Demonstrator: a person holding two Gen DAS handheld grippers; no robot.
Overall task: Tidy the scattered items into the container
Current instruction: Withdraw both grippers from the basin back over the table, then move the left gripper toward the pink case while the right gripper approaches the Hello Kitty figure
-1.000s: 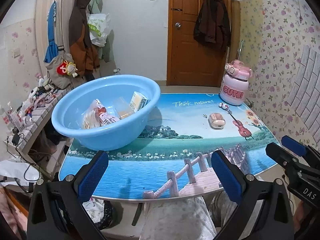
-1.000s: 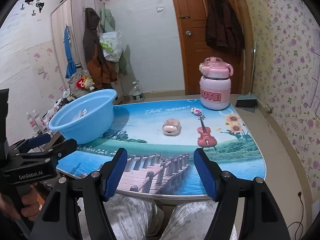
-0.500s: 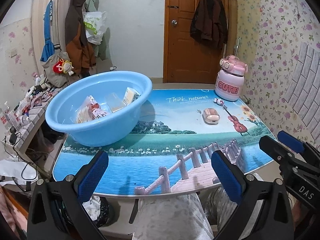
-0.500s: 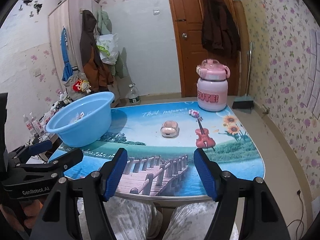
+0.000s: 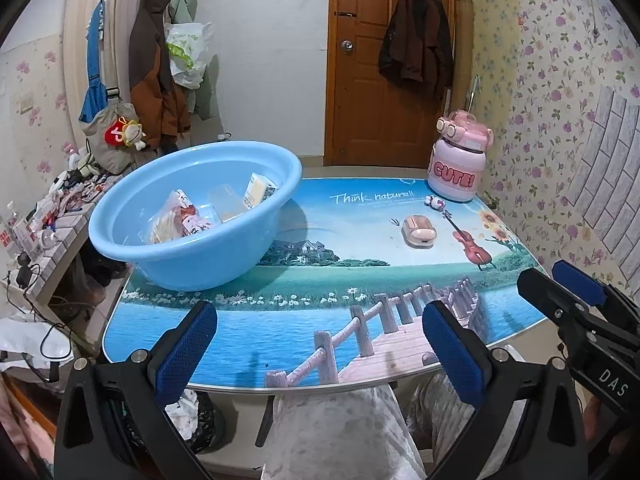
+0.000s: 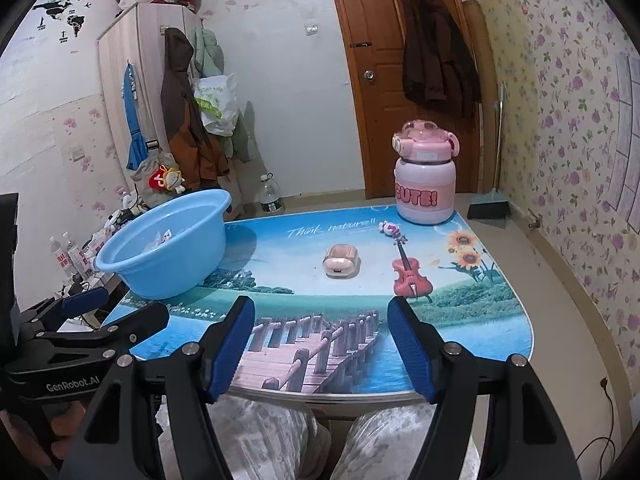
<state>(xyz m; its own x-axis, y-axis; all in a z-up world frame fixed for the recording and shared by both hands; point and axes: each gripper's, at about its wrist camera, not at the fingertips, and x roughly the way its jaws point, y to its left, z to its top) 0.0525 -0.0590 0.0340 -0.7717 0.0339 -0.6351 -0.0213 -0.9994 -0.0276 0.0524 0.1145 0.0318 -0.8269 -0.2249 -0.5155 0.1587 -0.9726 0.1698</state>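
Both grippers hovering spread and empty over the tabletop's near edge

The left gripper [image 5: 316,344] and right gripper [image 6: 322,340] are holding nothing. A pink case [image 6: 340,260] is lying mid-tabletop [image 5: 280,332], well apart from the blue basin [image 5: 192,216] sitting at the left edge, packets inside; a pink bottle [image 6: 424,178] is standing at the far edge.

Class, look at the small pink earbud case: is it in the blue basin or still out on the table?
Out. The earbud case lies on the table, apart from the blue basin, near the printed violin.

Floral wallpaper [image 5: 560,92], wooden door [image 5: 360,60]
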